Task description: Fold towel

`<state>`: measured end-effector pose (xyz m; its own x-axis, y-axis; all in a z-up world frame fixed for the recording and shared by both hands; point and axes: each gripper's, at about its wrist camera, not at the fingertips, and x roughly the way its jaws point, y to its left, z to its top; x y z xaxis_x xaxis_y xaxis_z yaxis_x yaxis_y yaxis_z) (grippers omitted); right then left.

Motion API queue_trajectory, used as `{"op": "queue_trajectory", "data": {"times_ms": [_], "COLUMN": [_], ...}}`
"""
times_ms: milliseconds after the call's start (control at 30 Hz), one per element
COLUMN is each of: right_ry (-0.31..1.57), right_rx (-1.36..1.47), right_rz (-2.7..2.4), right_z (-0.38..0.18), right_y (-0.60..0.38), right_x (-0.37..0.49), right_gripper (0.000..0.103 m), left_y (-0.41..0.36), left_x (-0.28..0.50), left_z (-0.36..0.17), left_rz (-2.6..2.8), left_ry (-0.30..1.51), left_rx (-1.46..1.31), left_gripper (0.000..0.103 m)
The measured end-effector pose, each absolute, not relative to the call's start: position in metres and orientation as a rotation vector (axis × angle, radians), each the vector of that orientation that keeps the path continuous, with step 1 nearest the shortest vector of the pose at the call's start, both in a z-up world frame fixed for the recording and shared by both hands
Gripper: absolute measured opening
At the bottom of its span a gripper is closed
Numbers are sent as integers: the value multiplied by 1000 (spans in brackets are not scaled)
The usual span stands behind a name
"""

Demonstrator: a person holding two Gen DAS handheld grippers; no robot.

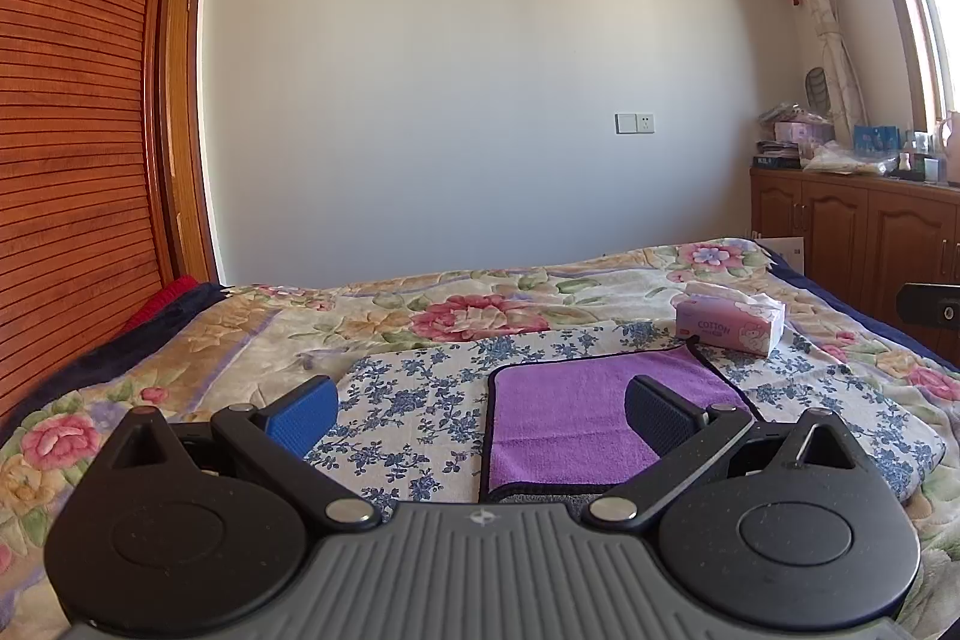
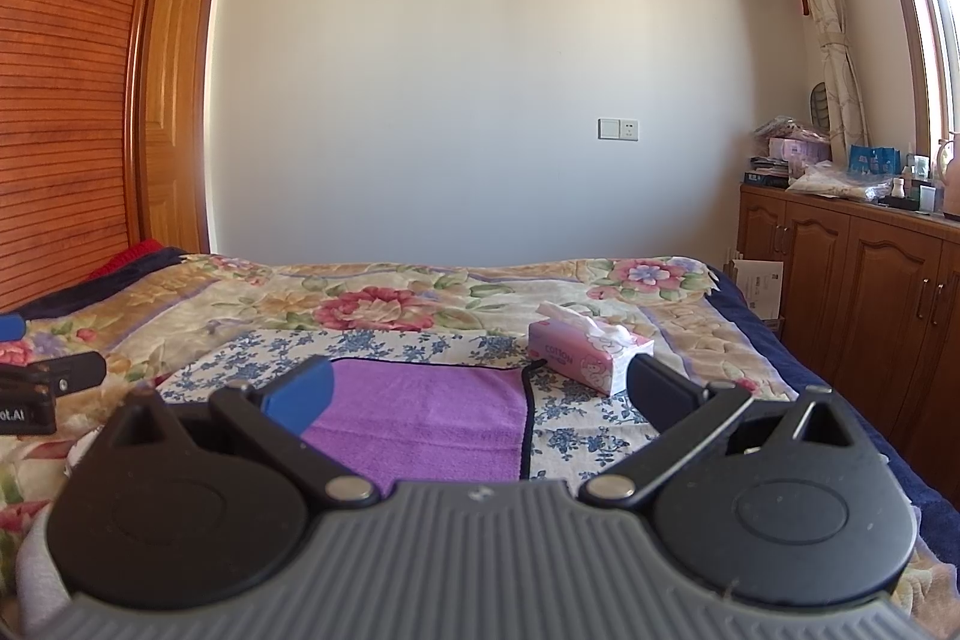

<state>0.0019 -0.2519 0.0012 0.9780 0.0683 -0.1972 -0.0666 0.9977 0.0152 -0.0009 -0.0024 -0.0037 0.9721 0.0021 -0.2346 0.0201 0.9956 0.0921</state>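
One purple towel (image 1: pixel 576 409), flat, seemingly lengthwise away.

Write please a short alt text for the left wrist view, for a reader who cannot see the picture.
The open left gripper hovers over a purple towel lying flat on a blue-flowered cloth on a bed. A pink tissue box stands beyond the towel's far right corner, with a white wall behind.

Gripper bodies hide the purple towel's (image 1: pixel 576 400) near edge.
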Motion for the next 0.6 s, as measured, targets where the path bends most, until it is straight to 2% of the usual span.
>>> {"op": "queue_trajectory", "data": {"times_ms": [600], "right_ry": [200], "right_rx": [4], "right_rz": [69], "right_z": [2], "right_y": [-249], "right_x": [2], "right_gripper": [103], "left_y": [-2], "left_x": [-1], "left_z": [-4], "left_rz": [-8], "left_ry": [237], "left_rx": [92], "left_gripper": [103]}}
